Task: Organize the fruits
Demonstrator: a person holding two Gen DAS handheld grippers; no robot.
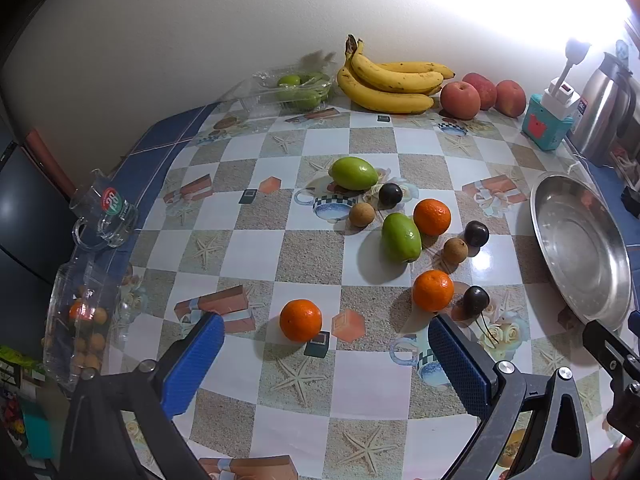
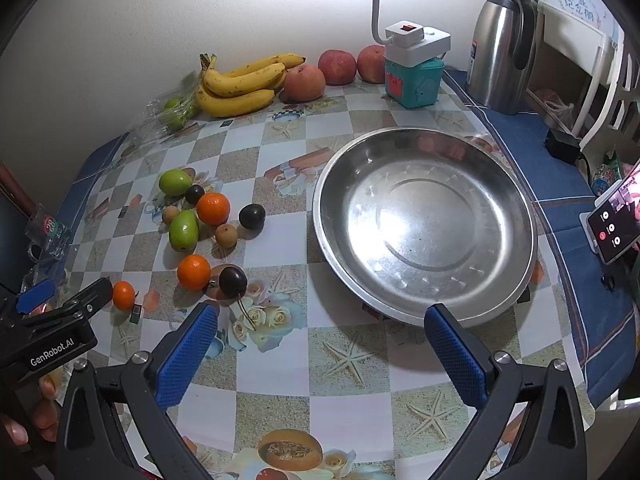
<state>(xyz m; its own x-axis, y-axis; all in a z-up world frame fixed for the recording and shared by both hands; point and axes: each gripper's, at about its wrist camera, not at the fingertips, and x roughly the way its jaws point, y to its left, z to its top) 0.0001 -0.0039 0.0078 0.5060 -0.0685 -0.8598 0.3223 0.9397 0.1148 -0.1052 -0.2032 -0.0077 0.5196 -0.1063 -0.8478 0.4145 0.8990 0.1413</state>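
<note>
Loose fruit lies mid-table: three oranges (image 1: 300,319) (image 1: 433,290) (image 1: 431,216), two green fruits (image 1: 401,237) (image 1: 353,173), dark plums (image 1: 476,300) and small brown longans (image 1: 455,250). My left gripper (image 1: 326,334) is open with the nearest orange just beyond its blue fingers (image 1: 196,364). In the right wrist view an empty steel bowl (image 2: 496,292) sits ahead of my open right gripper (image 2: 322,322), and the fruit cluster (image 2: 193,272) lies to its left. Nothing is held by either gripper.
Bananas (image 1: 388,80), apples (image 1: 460,100) and a clear box of green fruit (image 1: 298,88) line the back wall. A teal box with a lamp (image 2: 414,80), a steel jug (image 2: 502,44), a phone (image 2: 614,224), a glass mug (image 1: 106,216) and a plastic longan box (image 1: 80,320) stand around the edges.
</note>
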